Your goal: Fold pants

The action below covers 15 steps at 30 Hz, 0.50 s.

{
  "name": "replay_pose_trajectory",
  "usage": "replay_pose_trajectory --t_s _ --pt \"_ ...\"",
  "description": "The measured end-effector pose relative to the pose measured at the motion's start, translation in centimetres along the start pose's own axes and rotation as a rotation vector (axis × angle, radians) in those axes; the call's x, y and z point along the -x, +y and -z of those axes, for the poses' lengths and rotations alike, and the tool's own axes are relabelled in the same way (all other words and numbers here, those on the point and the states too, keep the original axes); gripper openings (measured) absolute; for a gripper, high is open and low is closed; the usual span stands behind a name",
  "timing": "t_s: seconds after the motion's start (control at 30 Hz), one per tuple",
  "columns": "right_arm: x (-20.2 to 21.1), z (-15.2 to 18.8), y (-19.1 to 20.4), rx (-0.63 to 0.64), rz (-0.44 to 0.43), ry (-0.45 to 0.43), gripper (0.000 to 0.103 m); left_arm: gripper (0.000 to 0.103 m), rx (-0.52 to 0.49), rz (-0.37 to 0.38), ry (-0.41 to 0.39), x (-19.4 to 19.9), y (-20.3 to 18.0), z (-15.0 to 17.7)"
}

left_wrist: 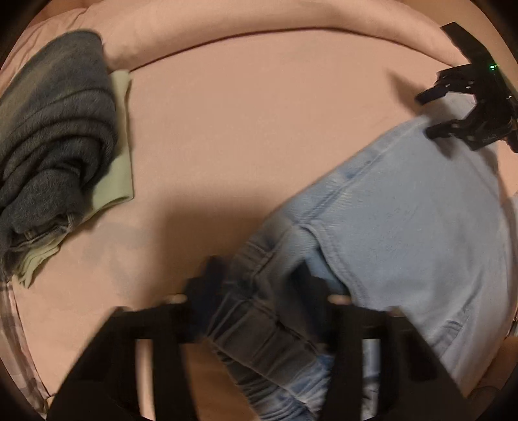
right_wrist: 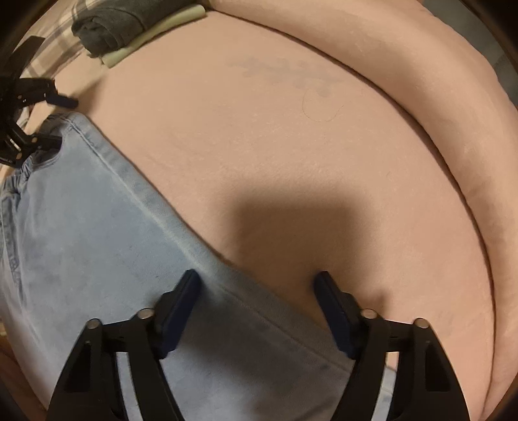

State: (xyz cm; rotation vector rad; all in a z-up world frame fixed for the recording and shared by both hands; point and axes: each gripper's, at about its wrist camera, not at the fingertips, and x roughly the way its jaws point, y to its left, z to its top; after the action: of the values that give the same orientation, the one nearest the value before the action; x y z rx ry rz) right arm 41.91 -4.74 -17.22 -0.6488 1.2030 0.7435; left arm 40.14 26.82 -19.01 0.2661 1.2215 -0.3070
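Note:
Light blue jeans (left_wrist: 404, 210) lie on a pink bed sheet (left_wrist: 259, 113); they also show in the right wrist view (right_wrist: 97, 226). My left gripper (left_wrist: 259, 275) is open, its blurred jaws either side of the bunched elastic waistband (left_wrist: 259, 324). It shows at the left edge of the right wrist view (right_wrist: 61, 121), open at the waistband corner. My right gripper (right_wrist: 255, 285) is open, straddling the jeans' side seam edge (right_wrist: 226, 285), its right finger over the sheet. It appears in the left wrist view (left_wrist: 427, 113), open above the jeans' far end.
A stack of folded clothes, grey-blue fleece (left_wrist: 55, 136) on a pale green garment (left_wrist: 119, 145), sits at the left; it also appears in the right wrist view (right_wrist: 123, 22). A rolled pink duvet (right_wrist: 437, 129) borders the far side. A plaid cloth (right_wrist: 55, 42) lies nearby.

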Motion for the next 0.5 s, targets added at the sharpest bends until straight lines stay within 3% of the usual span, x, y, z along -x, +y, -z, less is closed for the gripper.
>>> replay_pose_trajectory --t_s 0.03,0.07,0.1,0.17,0.4,0.5 --pt "0.3 0.2 0.6 0.009 -0.007 -0.007 0.047 0.039 -0.021 -0.039 0.001 0.0 -0.4 -0.2" --pt "0.9 0.6 1.3 0.032 0.002 -0.018 0.027 0.036 -0.034 -0.067 -0.002 0.2 -0.8 -0.4" --pt "1.3 0.9 2.6 0.066 0.033 -0.028 0.016 0.034 -0.047 -0.106 -0.006 0.3 -1.2 -0.7" --pt "1.6 1.3 4.5 0.108 0.120 -0.033 0.010 0.029 -0.061 -0.173 -0.031 1.3 -2.0 -1.2" --pt "9.1 4.2 8.6 0.073 0.300 -0.185 0.007 0.026 -0.092 -0.363 -0.202 6.5 -4.8 -0.5" --pt "13.1 6.8 12.0 0.108 0.398 -0.266 0.007 0.025 -0.154 -0.434 -0.276 10.2 -6.7 3.1"
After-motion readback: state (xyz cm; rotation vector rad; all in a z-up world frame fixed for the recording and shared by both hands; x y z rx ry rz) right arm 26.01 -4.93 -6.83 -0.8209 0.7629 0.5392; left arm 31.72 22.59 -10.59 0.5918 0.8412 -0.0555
